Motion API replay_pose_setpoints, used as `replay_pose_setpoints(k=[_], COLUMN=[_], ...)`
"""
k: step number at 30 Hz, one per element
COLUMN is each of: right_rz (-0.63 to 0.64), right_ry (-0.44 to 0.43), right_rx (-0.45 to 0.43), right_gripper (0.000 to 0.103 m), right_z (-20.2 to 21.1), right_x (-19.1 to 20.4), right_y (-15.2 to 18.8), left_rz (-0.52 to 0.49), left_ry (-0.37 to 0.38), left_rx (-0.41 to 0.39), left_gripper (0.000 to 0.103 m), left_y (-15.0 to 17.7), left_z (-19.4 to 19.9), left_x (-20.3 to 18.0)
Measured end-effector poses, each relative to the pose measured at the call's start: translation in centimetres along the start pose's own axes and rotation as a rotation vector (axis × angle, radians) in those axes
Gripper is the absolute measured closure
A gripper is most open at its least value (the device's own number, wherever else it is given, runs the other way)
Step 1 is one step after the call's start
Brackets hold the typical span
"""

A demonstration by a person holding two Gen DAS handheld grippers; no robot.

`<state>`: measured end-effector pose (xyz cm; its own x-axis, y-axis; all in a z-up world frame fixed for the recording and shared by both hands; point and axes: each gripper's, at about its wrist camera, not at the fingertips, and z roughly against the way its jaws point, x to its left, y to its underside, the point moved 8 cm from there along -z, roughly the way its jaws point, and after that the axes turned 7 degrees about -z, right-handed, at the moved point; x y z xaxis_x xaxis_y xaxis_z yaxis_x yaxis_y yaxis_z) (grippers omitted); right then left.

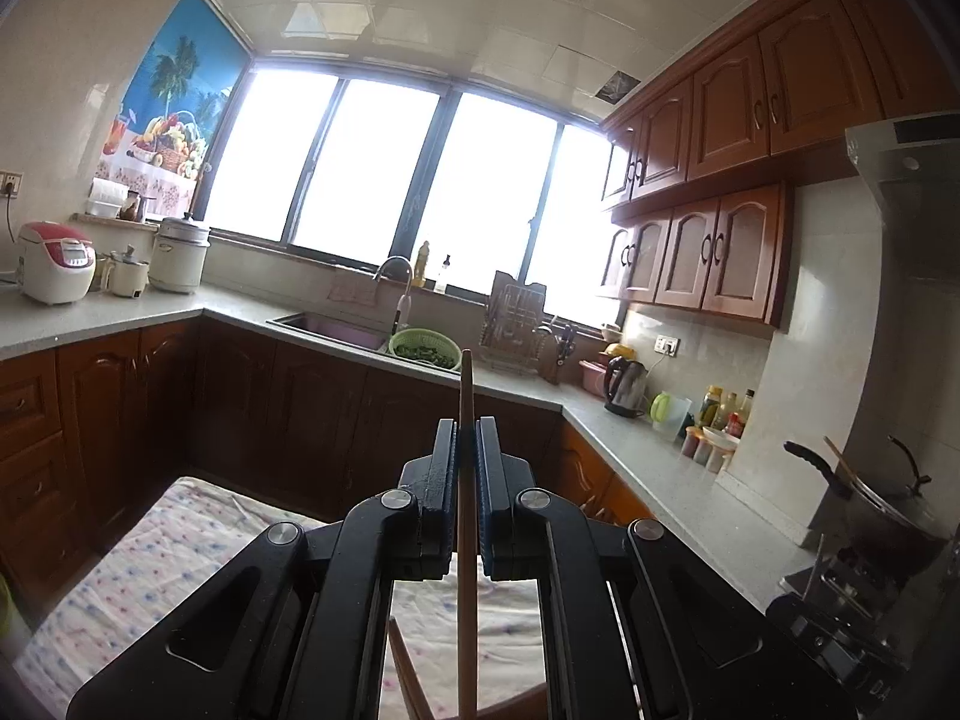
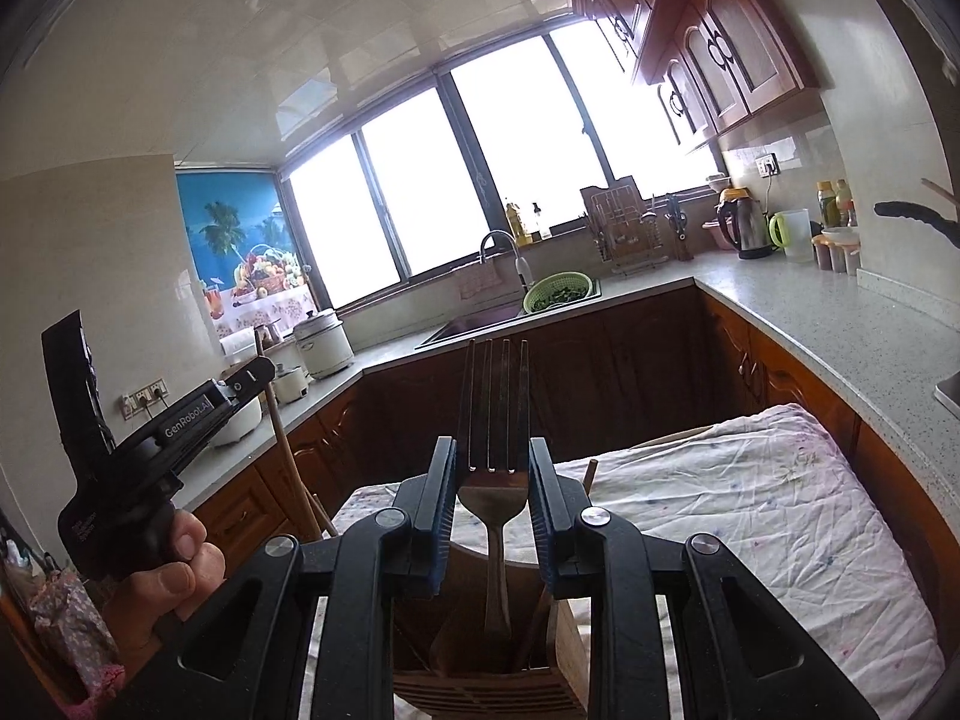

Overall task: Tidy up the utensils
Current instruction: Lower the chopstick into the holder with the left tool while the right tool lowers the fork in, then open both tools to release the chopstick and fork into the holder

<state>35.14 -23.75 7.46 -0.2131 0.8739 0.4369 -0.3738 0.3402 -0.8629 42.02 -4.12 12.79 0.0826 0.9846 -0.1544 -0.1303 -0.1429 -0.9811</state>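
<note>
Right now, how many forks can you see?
1. A single metal fork stands upright between the open jaws of the right gripper, above a wooden holder. Others may be hidden inside.

**A lived-in home kitchen**

This was a household kitchen with a grey speckled counter [image 1: 630, 438] running in a U under brown wooden wall cupboards [image 1: 726, 114]. A sink [image 1: 327, 327] with a curved tap [image 1: 397, 282] sat below a wide window [image 1: 414, 180], and a green colander [image 1: 422, 346] of greens rested at the sink's edge. A rice cooker [image 1: 55, 261], an electric kettle [image 1: 625, 387], a dish rack [image 1: 510, 324] and sauce bottles [image 1: 729, 408] stood on the counter. A steel range hood [image 1: 912, 192] hung over a pan [image 1: 870, 492], and a fruit poster [image 1: 174, 96] covered one wall.
</note>
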Motion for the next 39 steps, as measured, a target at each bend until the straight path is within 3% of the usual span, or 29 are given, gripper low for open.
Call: replay_pose_setpoints(k=[10, 17, 29, 39], right_rz=[0.007, 0.006, 0.013, 0.016], right_ry=[0.014, 0.049, 0.071, 0.069], right_rx=[0.083, 0.145, 0.175, 0.207], right_gripper=[0.08, 0.08, 0.08, 0.078], right_z=[-2.4, -3.3, -3.9, -4.5], right_x=[-0.6, -1.7, -2.3, -2.1], right_y=[4.3, 6.7, 8.2, 8.8], left_rz=[-0.065, -0.139, -0.14, -0.145], left_ry=[0.001, 0.038, 0.097, 0.104], left_rx=[0.051, 0.021, 0.156, 0.197], left_gripper=[0.098, 0.098, 0.097, 0.096], left_y=[4.9, 4.6, 9.4, 8.9], left_z=[0.7, 3.7, 4.4, 4.0], left_x=[-0.3, -0.7, 0.0, 0.0])
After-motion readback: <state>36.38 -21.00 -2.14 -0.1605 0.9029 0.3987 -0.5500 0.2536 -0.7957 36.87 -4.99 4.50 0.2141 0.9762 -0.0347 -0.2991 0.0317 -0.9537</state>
